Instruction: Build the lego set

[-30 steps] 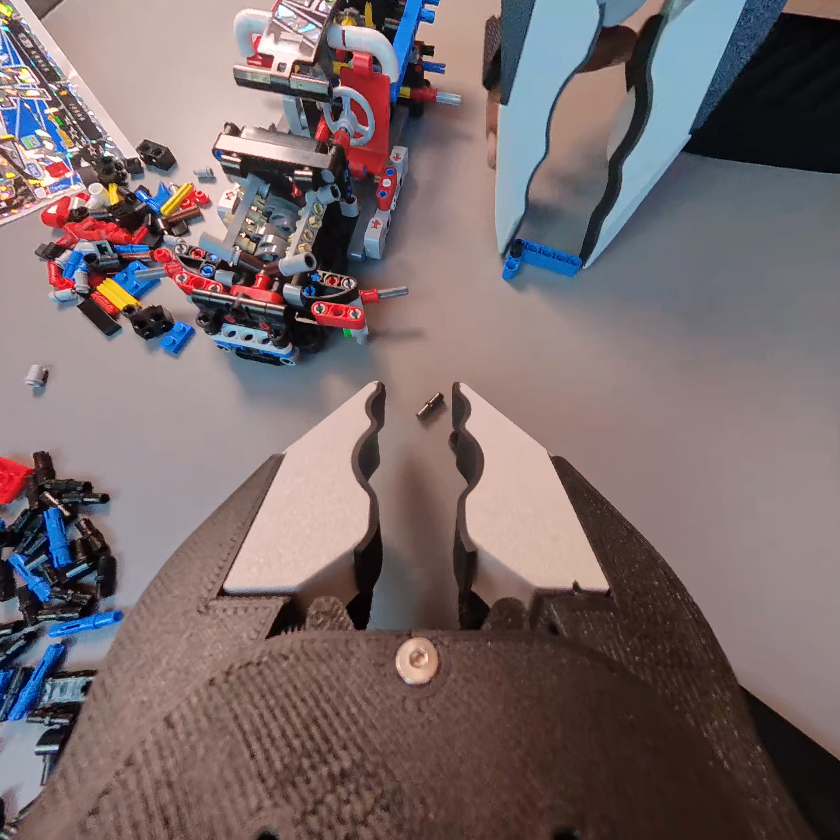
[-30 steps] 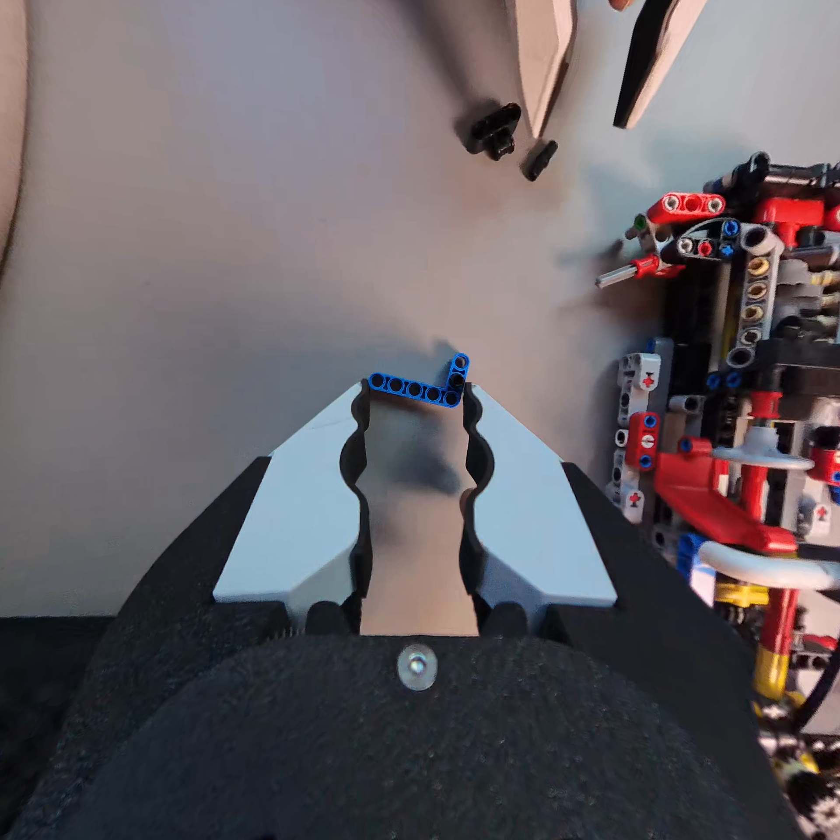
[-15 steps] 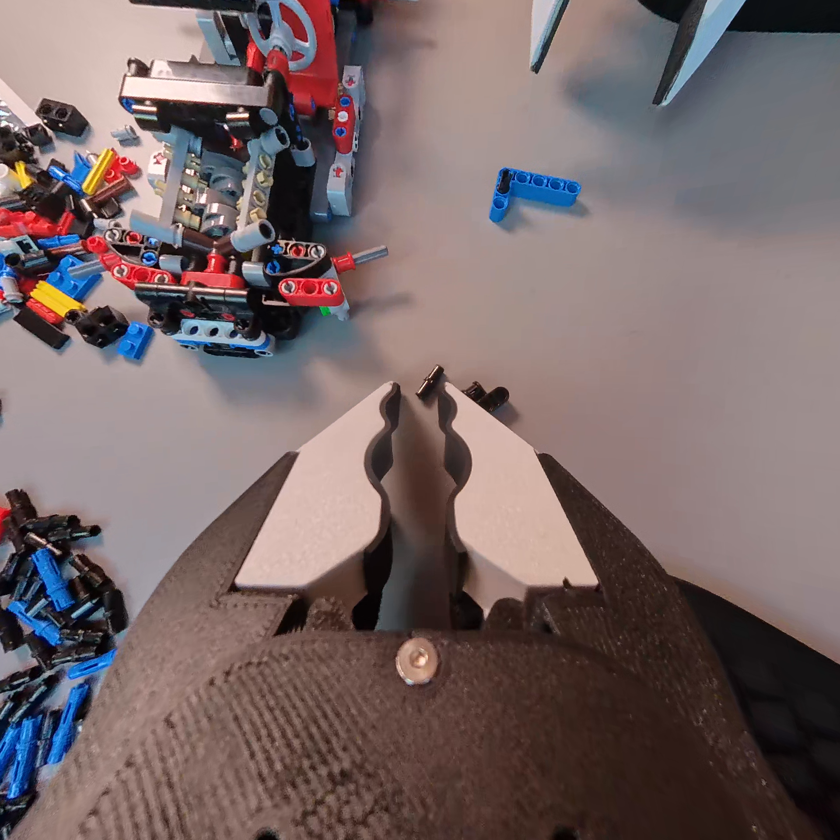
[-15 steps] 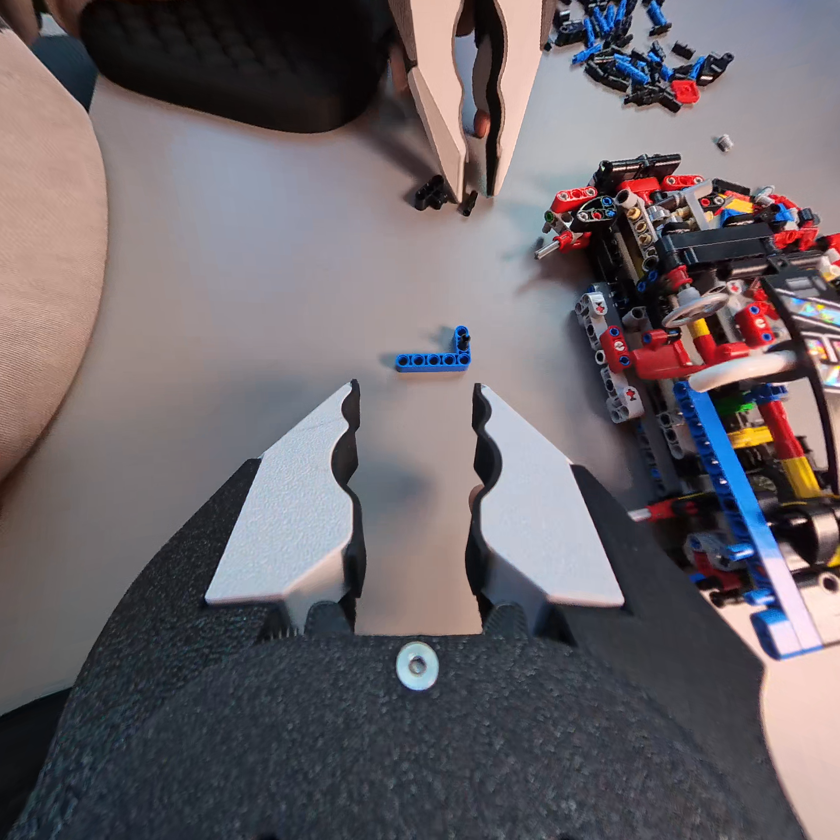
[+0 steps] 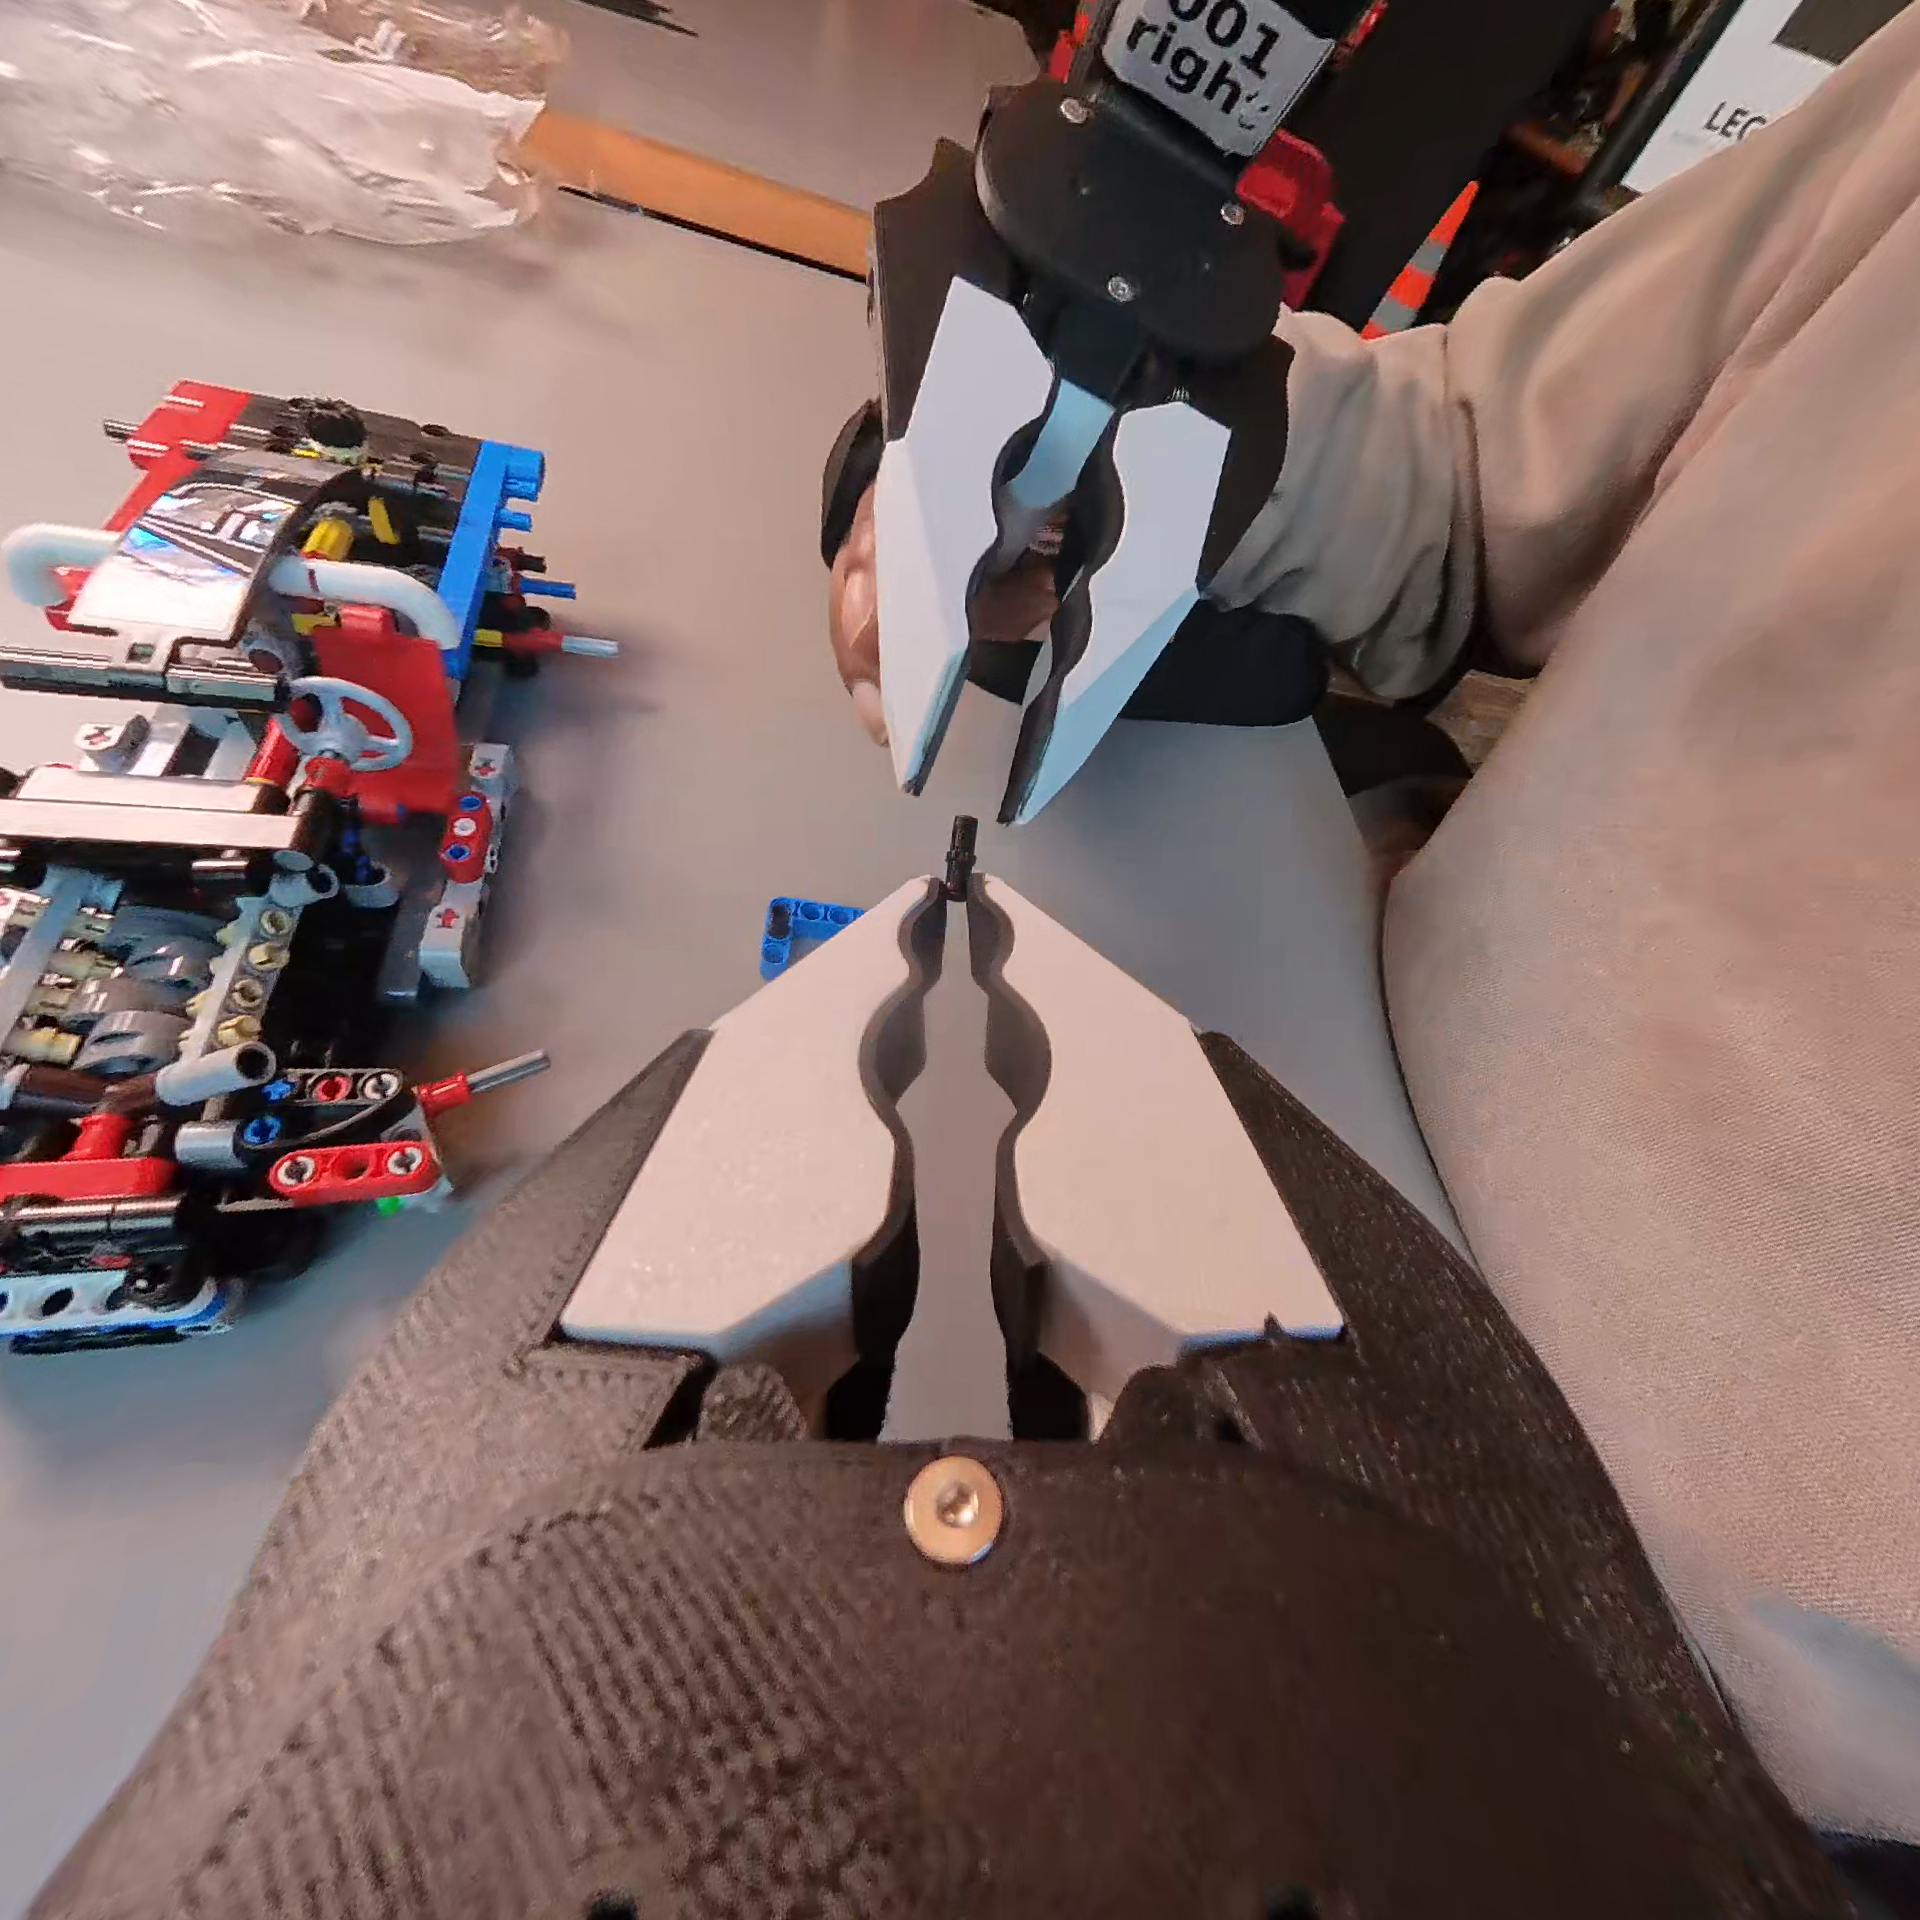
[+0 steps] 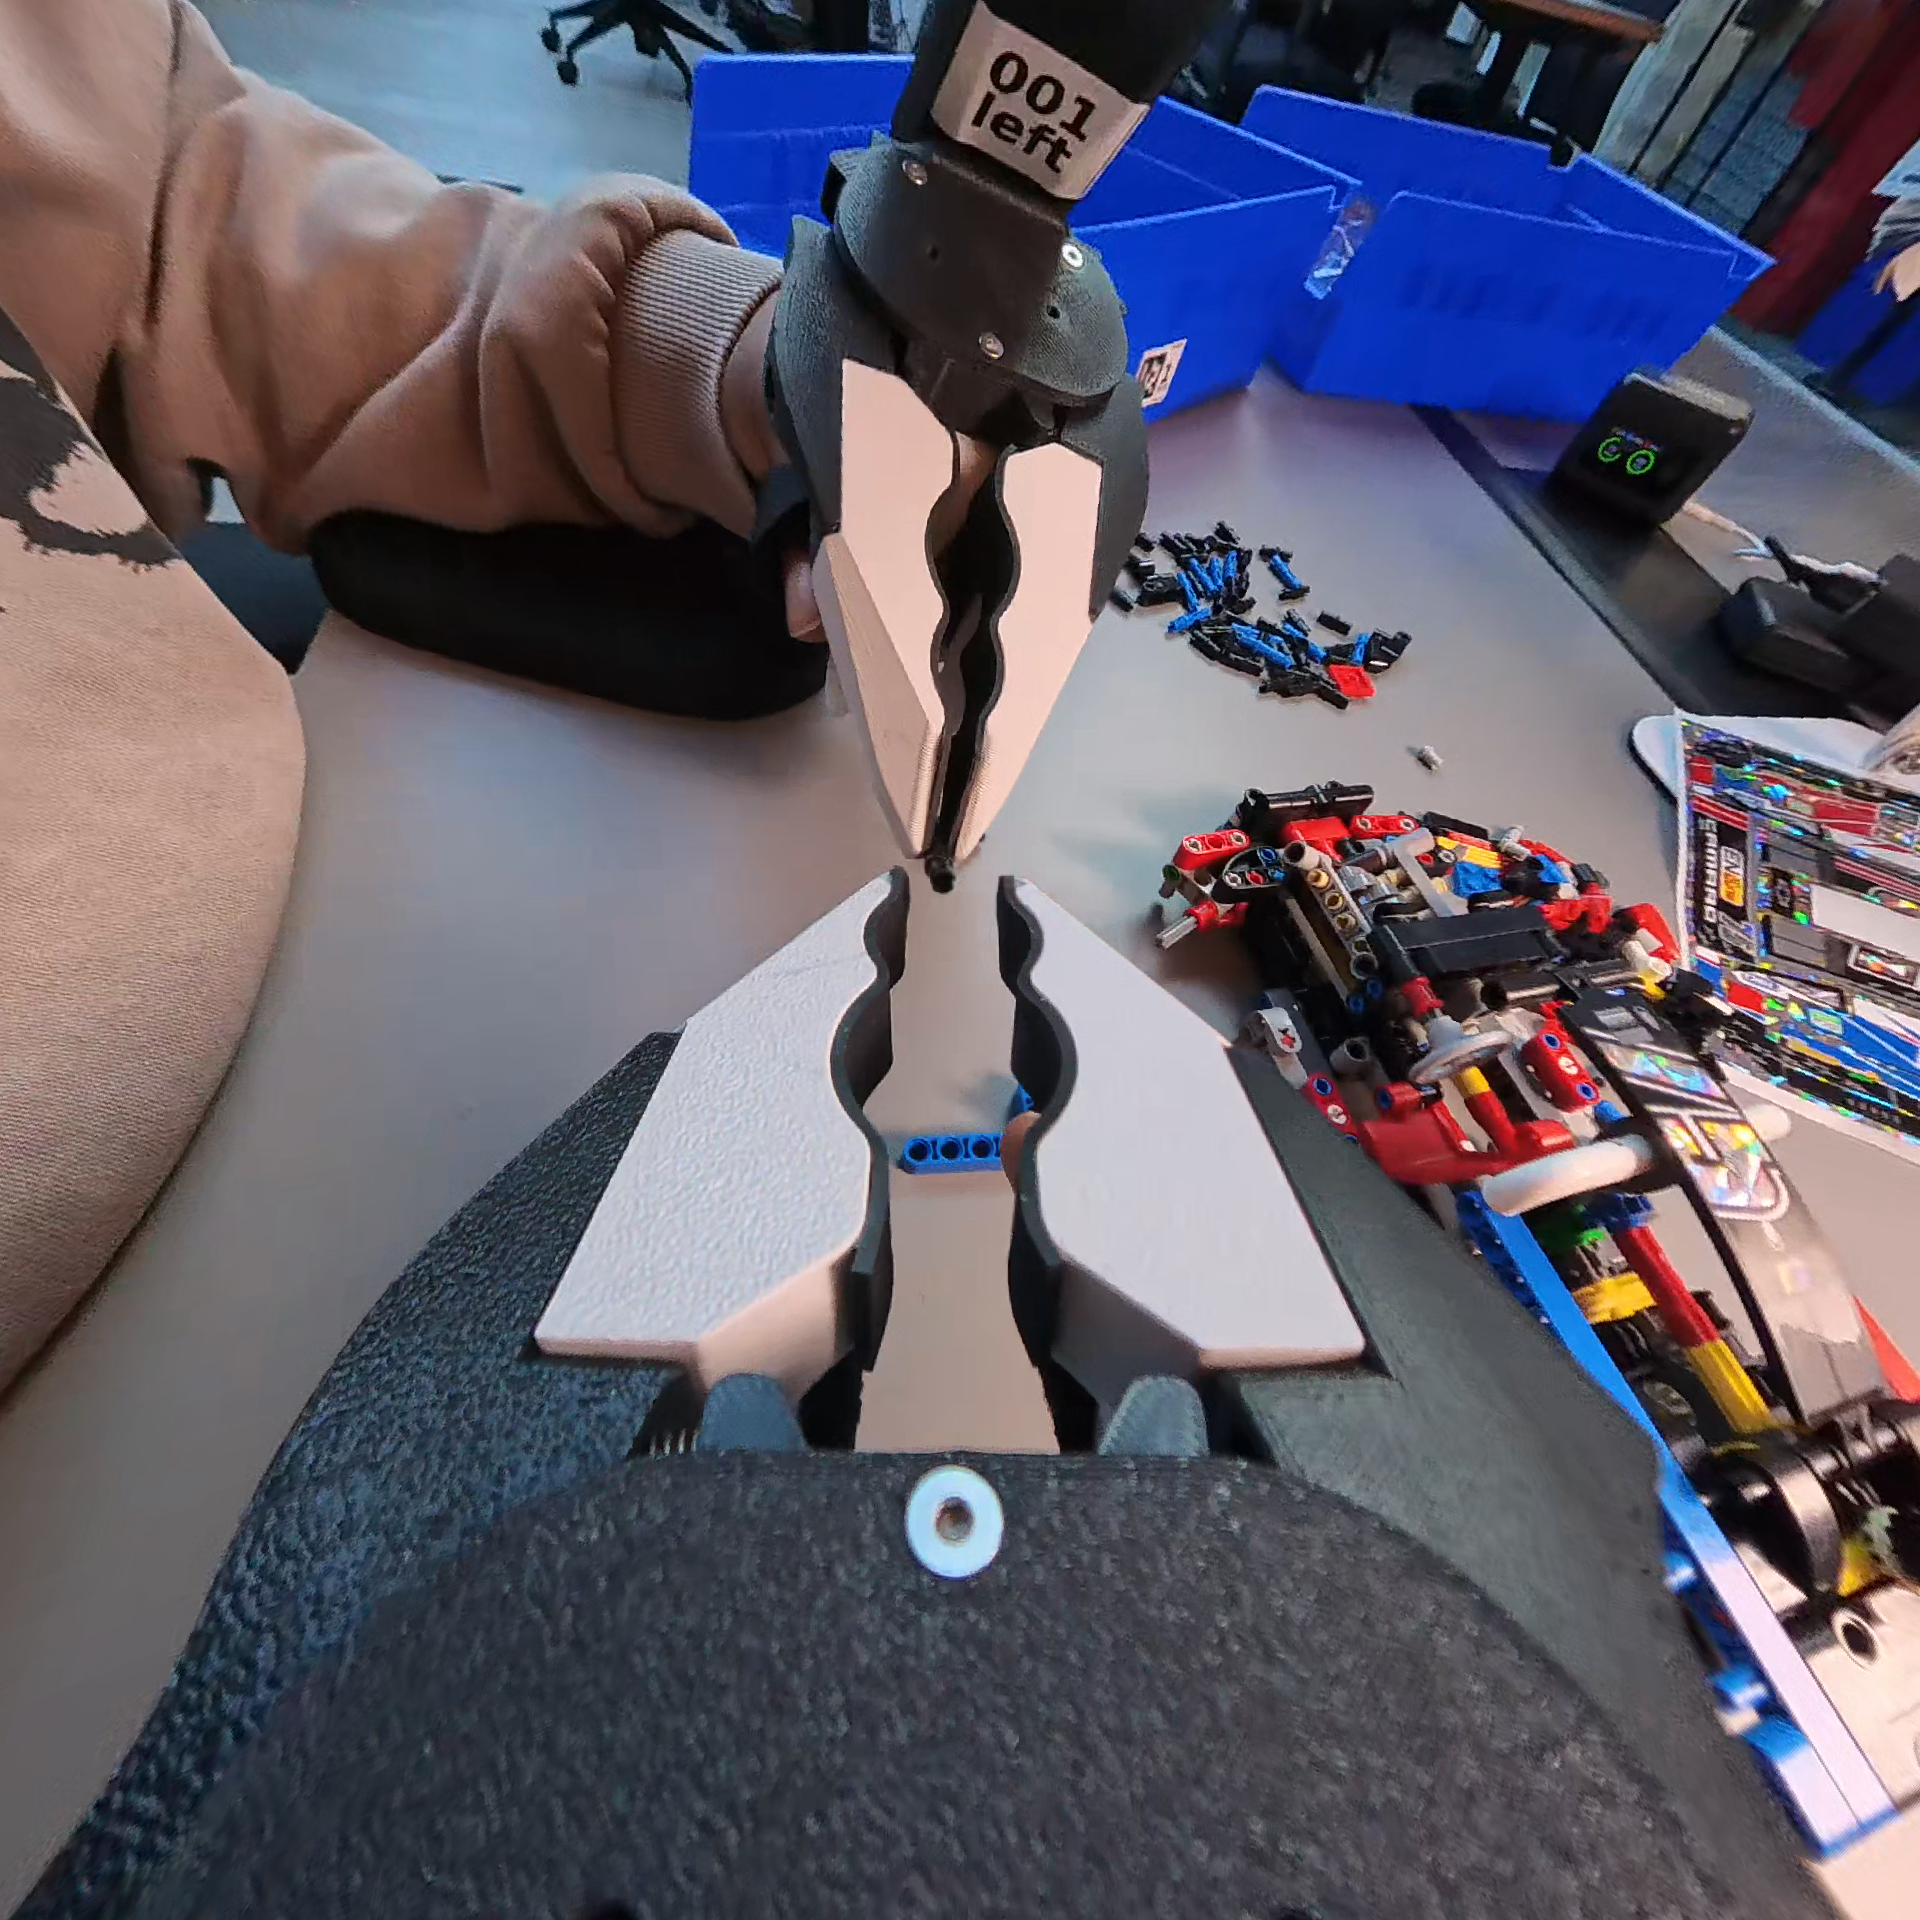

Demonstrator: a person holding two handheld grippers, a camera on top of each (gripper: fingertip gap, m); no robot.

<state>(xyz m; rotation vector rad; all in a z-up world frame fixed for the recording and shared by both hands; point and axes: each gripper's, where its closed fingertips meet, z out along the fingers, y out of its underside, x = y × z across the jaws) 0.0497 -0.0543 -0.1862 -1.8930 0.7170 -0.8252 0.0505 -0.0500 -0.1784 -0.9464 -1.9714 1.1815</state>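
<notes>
the left claw (image 5: 954,891) pinched a tiny black pin (image 5: 960,844) up between the empty, half-open right claw (image 6: 951,883) tips, likely a handover needing a gentle squeeze.

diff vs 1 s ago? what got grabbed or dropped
The left gripper closed on the black pin and lifted it off the table. The right gripper released the blue L-beam, rose, and now faces the pin, open. The beam lies on the table; the car model is unmoved.

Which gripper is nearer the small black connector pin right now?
Left. The left gripper pinches the small black connector pin; the right gripper faces its free end, open.
</notes>
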